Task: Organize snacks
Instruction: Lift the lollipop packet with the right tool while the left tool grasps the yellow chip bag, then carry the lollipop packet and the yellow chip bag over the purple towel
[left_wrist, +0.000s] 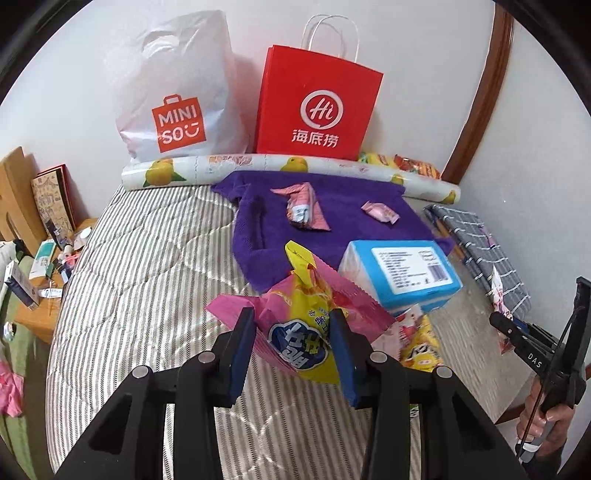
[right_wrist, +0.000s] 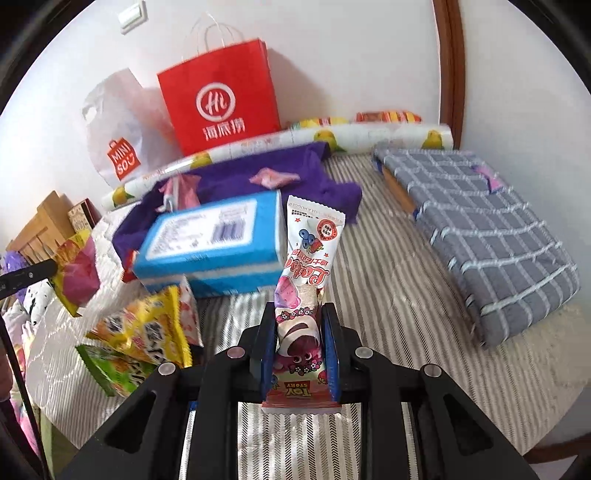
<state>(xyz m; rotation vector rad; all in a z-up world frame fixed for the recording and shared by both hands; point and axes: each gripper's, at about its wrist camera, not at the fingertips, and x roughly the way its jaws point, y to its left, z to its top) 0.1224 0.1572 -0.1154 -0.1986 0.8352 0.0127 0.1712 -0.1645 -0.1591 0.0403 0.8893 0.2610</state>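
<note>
My left gripper (left_wrist: 291, 321) is shut on a pink and yellow snack bag (left_wrist: 306, 332), held up off the striped bed cover (left_wrist: 147, 266). My right gripper (right_wrist: 299, 314) is shut on a white Lotso snack packet (right_wrist: 312, 258) that stands upright between the fingers. In the left wrist view the right gripper (left_wrist: 500, 323) shows at the right edge, a hand on its handle. More snacks lie in a pile: a yellow bag (right_wrist: 147, 328) and a green pack (right_wrist: 107, 369). Two pink packets (left_wrist: 304, 206) (left_wrist: 380, 211) rest on a purple cloth (left_wrist: 332, 229).
A blue box (left_wrist: 402, 273) lies beside the purple cloth. A red paper bag (left_wrist: 317, 107) and a white Miniso bag (left_wrist: 177, 99) stand against the wall behind a lemon-print roll (left_wrist: 258, 166). A grey checked folded cloth (right_wrist: 480, 229) lies right. A cluttered wooden table (left_wrist: 37, 291) stands left.
</note>
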